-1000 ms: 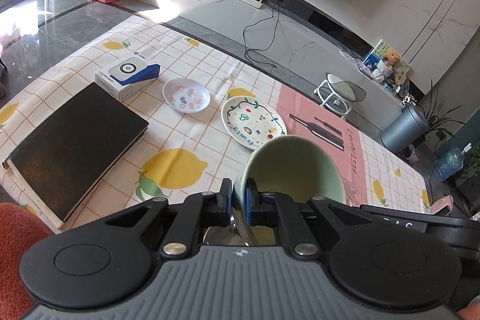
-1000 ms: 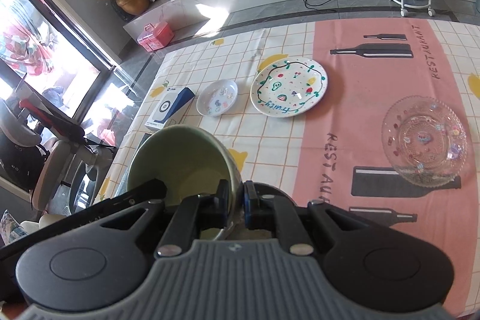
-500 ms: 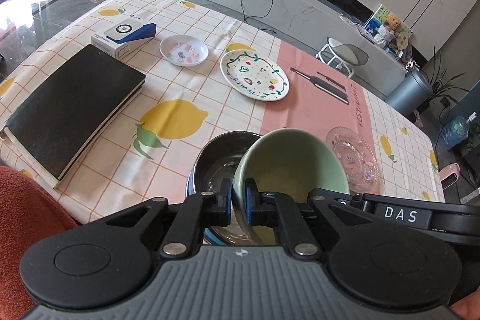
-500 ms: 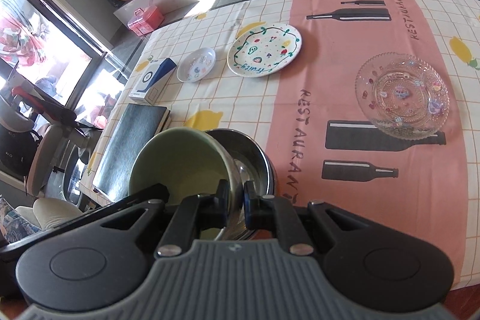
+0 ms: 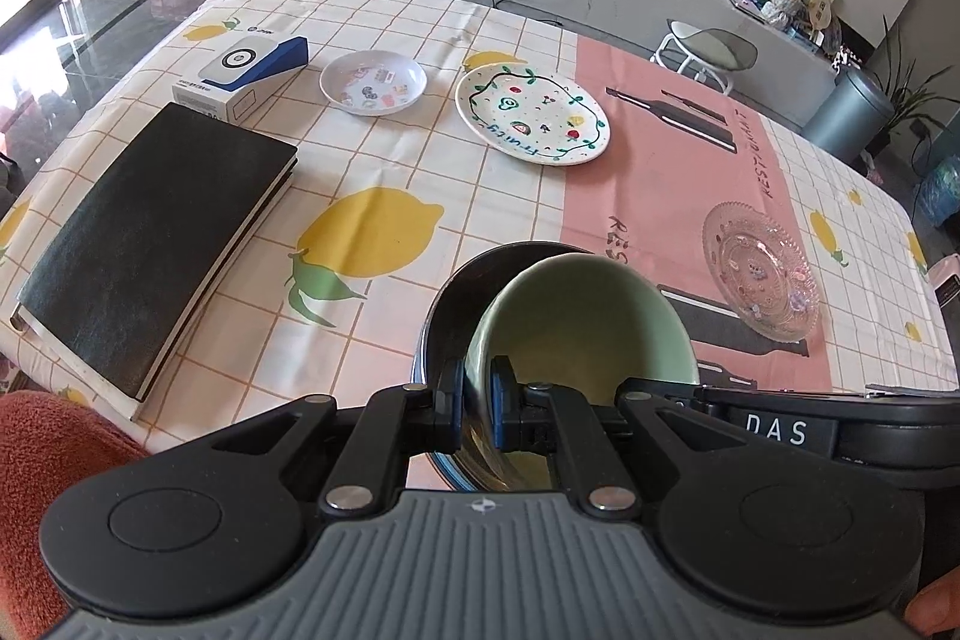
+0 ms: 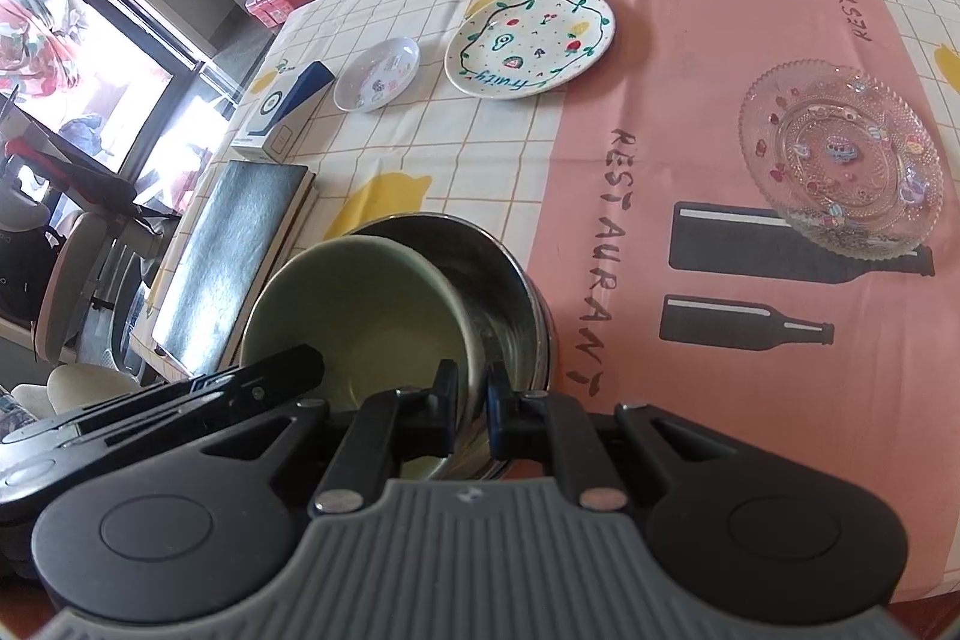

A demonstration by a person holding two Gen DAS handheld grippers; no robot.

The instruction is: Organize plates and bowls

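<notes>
Surface: tablecloth [image 5: 498, 196], white grid with lemon prints and a pink band.
Left gripper [image 5: 476, 409]: blue pads clamped on the green bowl [image 5: 591, 322] rim.
Right gripper [image 6: 471, 409]: pinching the opposite rim.
Green bowl: glazed, round, tilted inside the steel bowl [image 6: 498, 268].
Plates: 3 apart; painted ceramic [image 5: 531, 113], small white [image 5: 373, 81], beaded glass [image 5: 761, 271].

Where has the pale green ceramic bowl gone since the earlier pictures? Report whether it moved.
Yes. The pale green ceramic bowl came down toward the steel bowl and now tilts into it, farther from the painted fruit plate.
</notes>
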